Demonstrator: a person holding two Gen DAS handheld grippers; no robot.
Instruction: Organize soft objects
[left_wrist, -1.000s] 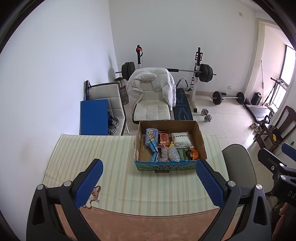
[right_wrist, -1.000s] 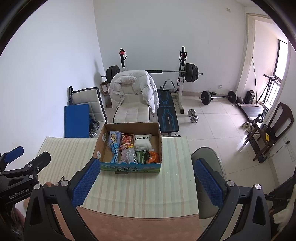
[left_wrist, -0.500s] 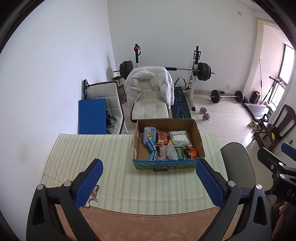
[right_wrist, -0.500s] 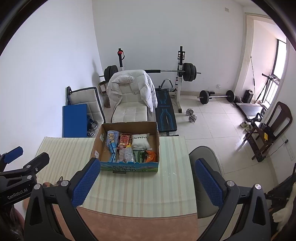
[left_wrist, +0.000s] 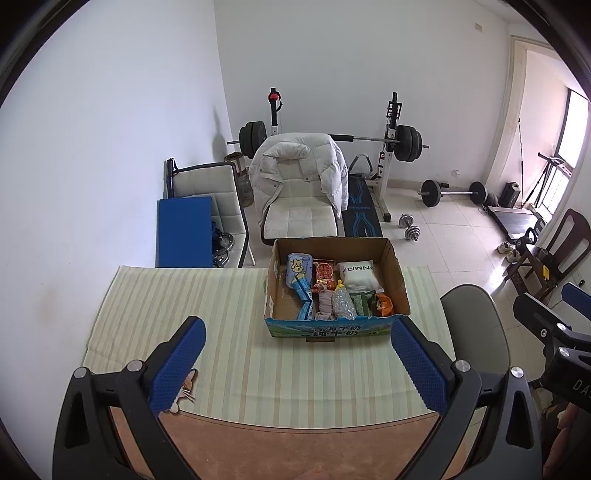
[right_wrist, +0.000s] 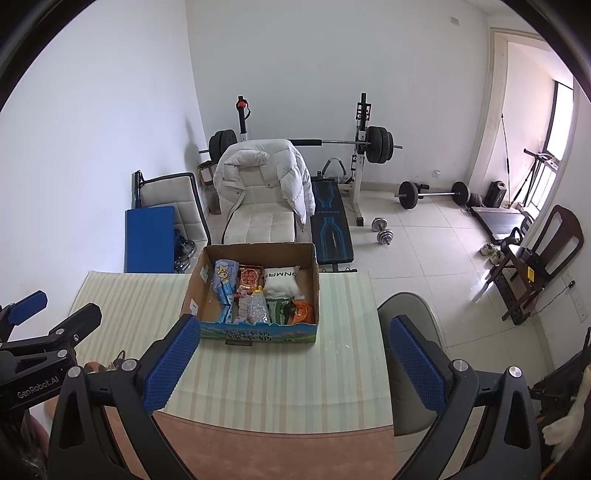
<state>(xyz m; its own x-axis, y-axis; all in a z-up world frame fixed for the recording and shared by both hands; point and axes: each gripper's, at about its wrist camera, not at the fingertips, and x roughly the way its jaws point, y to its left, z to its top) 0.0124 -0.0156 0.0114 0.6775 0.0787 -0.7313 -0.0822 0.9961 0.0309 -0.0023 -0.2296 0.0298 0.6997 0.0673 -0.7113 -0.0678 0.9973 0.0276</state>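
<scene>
A cardboard box (left_wrist: 400, 280) (right_wrist: 255, 334) stands at the far side of the table on a striped cloth (left_wrist: 207, 306) (right_wrist: 280, 376). It holds soft packets: a white pillow pack (left_wrist: 360, 275) (right_wrist: 281, 281), a blue cartoon pack (left_wrist: 298, 269) (right_wrist: 224, 275), a red snack bag (left_wrist: 324, 271) (right_wrist: 250, 278), a clear bag (left_wrist: 342, 302) (right_wrist: 257, 308) and an orange bag (left_wrist: 384, 303) (right_wrist: 302, 310). My left gripper (left_wrist: 295, 360) is open and empty, high above the near table. My right gripper (right_wrist: 293, 360) is open and empty, to its right.
A grey chair (left_wrist: 469, 325) (right_wrist: 406, 310) stands at the table's right edge. Behind the table are a white armchair with a jacket (left_wrist: 299, 192), a blue pad (left_wrist: 184, 230), a weight bench and dumbbells (left_wrist: 408, 229). Small items (left_wrist: 186, 384) lie on the cloth's near left.
Both grippers have drifted slightly back and up, so the box sits a little farther away in both views. Jaws stay open.
</scene>
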